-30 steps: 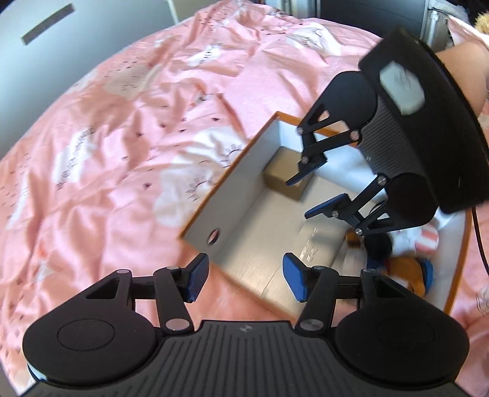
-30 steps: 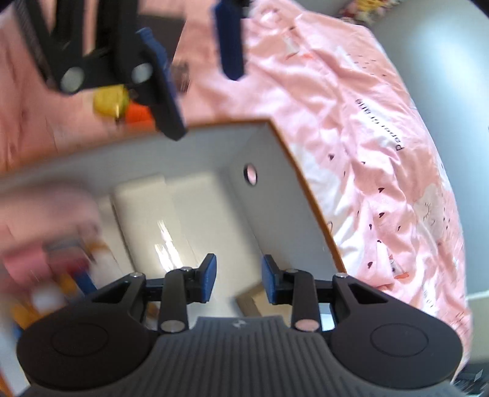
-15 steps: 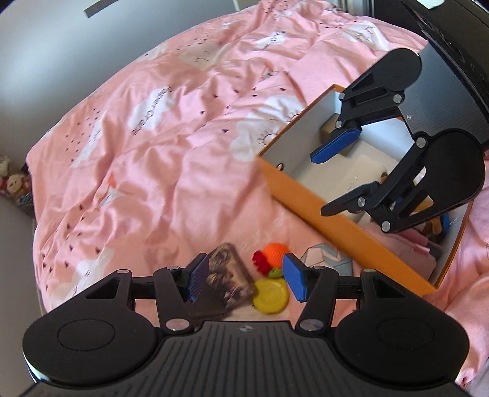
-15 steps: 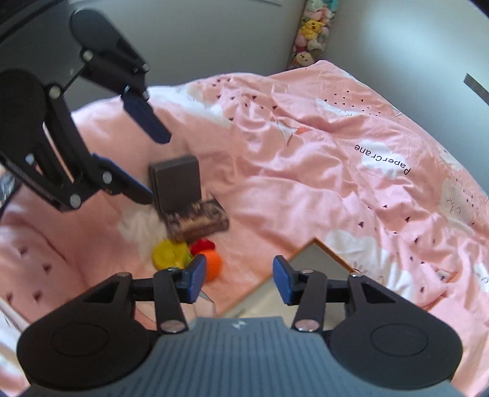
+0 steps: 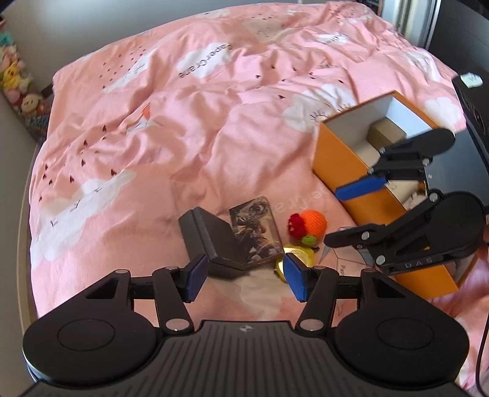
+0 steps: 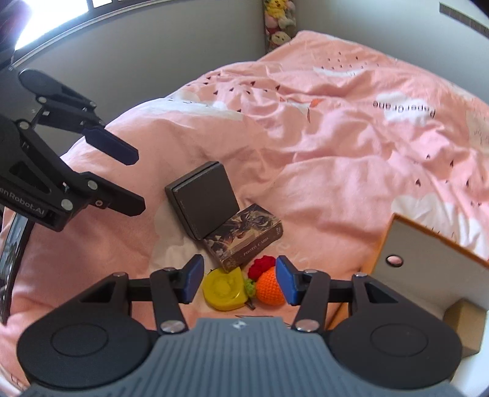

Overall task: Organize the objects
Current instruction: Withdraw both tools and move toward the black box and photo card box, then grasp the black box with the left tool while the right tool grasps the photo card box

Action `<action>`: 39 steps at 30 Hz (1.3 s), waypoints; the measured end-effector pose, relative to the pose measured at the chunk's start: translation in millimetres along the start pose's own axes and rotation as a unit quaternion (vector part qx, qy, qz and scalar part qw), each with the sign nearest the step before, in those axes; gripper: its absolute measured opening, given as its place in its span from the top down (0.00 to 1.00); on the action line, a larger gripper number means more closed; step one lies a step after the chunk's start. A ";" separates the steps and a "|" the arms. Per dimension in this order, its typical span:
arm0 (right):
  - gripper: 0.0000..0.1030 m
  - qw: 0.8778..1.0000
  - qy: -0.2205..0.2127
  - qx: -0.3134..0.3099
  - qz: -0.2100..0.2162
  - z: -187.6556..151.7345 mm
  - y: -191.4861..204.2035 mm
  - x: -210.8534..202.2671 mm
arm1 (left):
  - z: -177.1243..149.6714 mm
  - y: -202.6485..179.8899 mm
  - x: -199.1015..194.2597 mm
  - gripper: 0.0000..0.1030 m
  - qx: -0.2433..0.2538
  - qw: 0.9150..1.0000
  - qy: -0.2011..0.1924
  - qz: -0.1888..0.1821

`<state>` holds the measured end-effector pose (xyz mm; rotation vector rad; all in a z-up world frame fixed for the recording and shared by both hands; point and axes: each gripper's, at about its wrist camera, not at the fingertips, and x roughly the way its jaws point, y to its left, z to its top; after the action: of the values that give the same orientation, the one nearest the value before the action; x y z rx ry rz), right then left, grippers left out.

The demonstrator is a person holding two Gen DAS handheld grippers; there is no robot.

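On the pink bedspread lie a dark grey flat box, a photo card box, an orange crocheted ball with red and green bits and a yellow round case. An orange storage box stands to the right, with a tan box inside. My left gripper is open and empty, just short of the grey box. My right gripper is open and empty over the yellow case and ball.
A clear geometric object lies beside the orange box. Plush toys stand along the wall past the bed's far corner. A dark cabinet stands behind the bed.
Both grippers have pulled out of the orange box and back toward the pile of objects. The grey box, card box, ball and yellow case have come into view in front of both.
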<state>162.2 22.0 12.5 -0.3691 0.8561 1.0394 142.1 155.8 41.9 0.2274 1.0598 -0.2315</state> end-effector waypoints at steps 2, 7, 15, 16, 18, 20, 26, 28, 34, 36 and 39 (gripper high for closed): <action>0.47 1.000 0.008 0.014 0.002 4.5 -1.2 9.2 | 1.3 10.6 7.9 0.31 -0.026 1.000 -0.001 0.001; 0.47 0.999 0.027 0.039 0.000 18.1 -7.0 34.3 | 6.5 37.3 33.8 0.27 -0.088 0.996 0.014 -0.005; 0.42 0.994 0.063 0.086 0.010 26.8 -21.1 74.3 | 8.4 60.7 73.2 0.25 -0.138 0.989 0.041 -0.024; 0.42 0.993 0.066 0.093 0.012 27.6 -23.5 78.7 | 9.0 61.6 76.3 0.25 -0.139 0.989 0.042 -0.027; 0.42 0.992 0.073 0.105 0.014 29.0 -27.4 87.8 | 10.8 62.1 81.8 0.25 -0.136 0.989 0.046 -0.031; 0.42 0.990 0.080 0.117 0.018 29.8 -31.3 95.6 | 12.5 61.4 87.0 0.25 -0.130 0.990 0.051 -0.034; 0.42 0.983 0.106 0.146 0.037 28.9 -37.8 118.4 | 14.4 61.2 99.8 0.41 -0.124 0.989 0.068 -0.042; 0.41 0.980 0.111 0.157 0.041 26.5 -39.9 125.0 | 14.3 60.8 99.4 0.48 -0.118 0.990 0.069 -0.044; 0.35 0.974 0.113 0.186 0.061 20.9 -45.4 135.7 | 13.3 60.3 93.4 0.57 -0.110 0.990 0.069 -0.052; 0.37 0.973 0.113 0.190 0.064 19.9 -44.8 136.7 | 13.6 59.2 90.8 0.58 -0.108 0.991 0.069 -0.050; 0.48 0.974 0.108 0.187 0.064 21.3 -40.9 133.4 | 15.1 57.9 85.0 0.59 -0.105 0.991 0.066 -0.050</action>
<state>238.0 95.7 -81.1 -0.1092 1.2613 0.9403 211.6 199.9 -21.5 -0.0003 1.2202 -0.1948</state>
